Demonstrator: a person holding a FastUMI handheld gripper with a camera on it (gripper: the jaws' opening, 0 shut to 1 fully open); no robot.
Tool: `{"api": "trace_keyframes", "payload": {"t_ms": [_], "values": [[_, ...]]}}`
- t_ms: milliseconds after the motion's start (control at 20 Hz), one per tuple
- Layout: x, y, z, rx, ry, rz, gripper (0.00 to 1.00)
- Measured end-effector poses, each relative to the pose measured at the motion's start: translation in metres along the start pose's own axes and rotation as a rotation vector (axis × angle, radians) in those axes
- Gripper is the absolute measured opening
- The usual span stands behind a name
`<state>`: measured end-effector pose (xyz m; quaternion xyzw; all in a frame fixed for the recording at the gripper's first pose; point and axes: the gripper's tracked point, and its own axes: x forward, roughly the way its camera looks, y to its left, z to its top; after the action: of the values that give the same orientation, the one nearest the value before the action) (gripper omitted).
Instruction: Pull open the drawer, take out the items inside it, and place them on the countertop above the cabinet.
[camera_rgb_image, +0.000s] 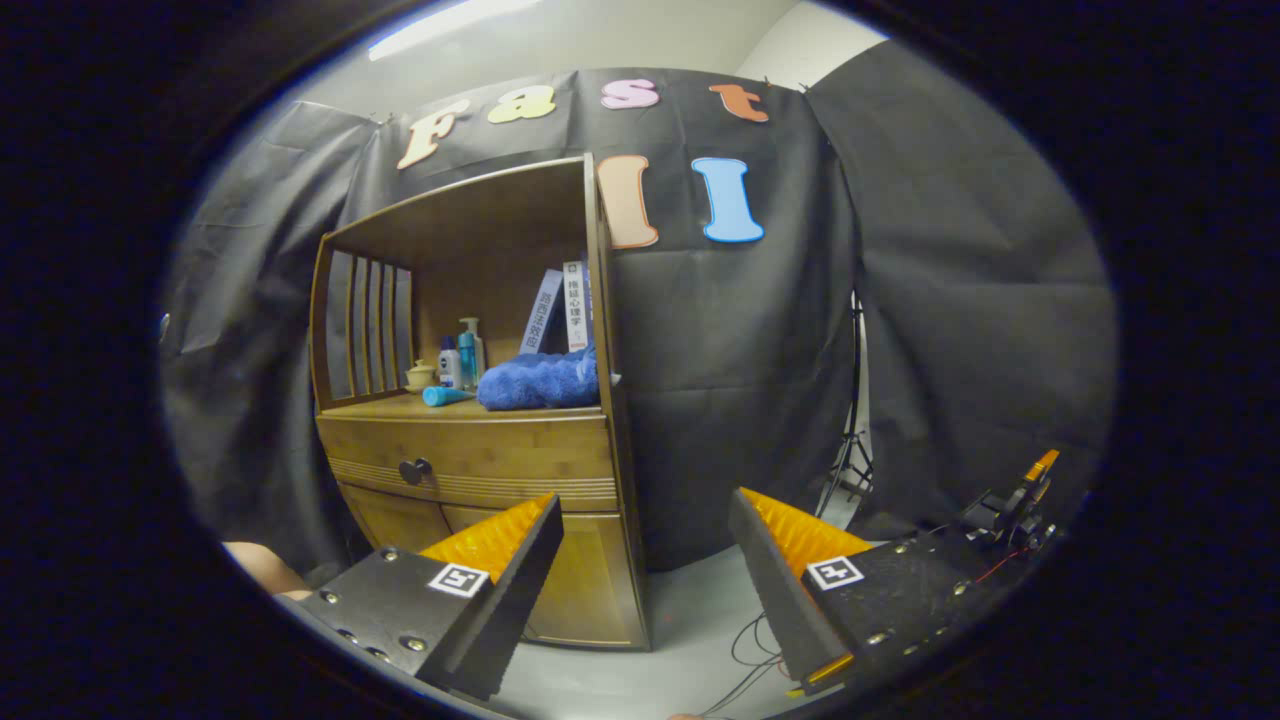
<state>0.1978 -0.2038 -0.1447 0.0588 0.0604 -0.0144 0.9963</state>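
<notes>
Tool (645, 560) open, fingers spread wide, nothing between them, held well back from the cabinet (480, 400) and off to its right side. Drawer (470, 455) sits shut, front flush with the cabinet face, dark round knob (414, 470) left of the drawer's middle. Above the drawer, on the table (380, 408) (the cabinet's top board), already lie a blue towel (540, 382), a blue tube (445, 396) lying flat just left of the towel, two small bottles (462, 358) behind the tube, a small cup (420, 376) further left, and books (560, 310) leaning behind the towel. What's inside the drawer is hidden. So the scene fits two stages: drawer shut with items waiting inside, or items out on the table and drawer pushed back; can't tell which. If the knob is the target, judgement: the tool needs to swing left and level with the knob, fingers straddling it one each side, close firmly on the knob's stem rather than its rounded face so it won't slip, then pull straight out along the drawer's run, no twist. Risk: angled approach from the right, a fingertip could scrape the drawer front or the cabinet's right post. Cabinet doors (590, 590) below the drawer closed. Cables (745, 650) on the floor beyond the cabinet's right side, a stand (853, 440) by the wall.
</notes>
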Motion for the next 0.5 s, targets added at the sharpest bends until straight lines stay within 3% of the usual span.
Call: {"api": "trace_keyframes", "payload": {"t_ms": [500], "values": [[-0.0006, -0.0008, -0.0014, 0.017, -0.004, 0.003, 1.0]]}}
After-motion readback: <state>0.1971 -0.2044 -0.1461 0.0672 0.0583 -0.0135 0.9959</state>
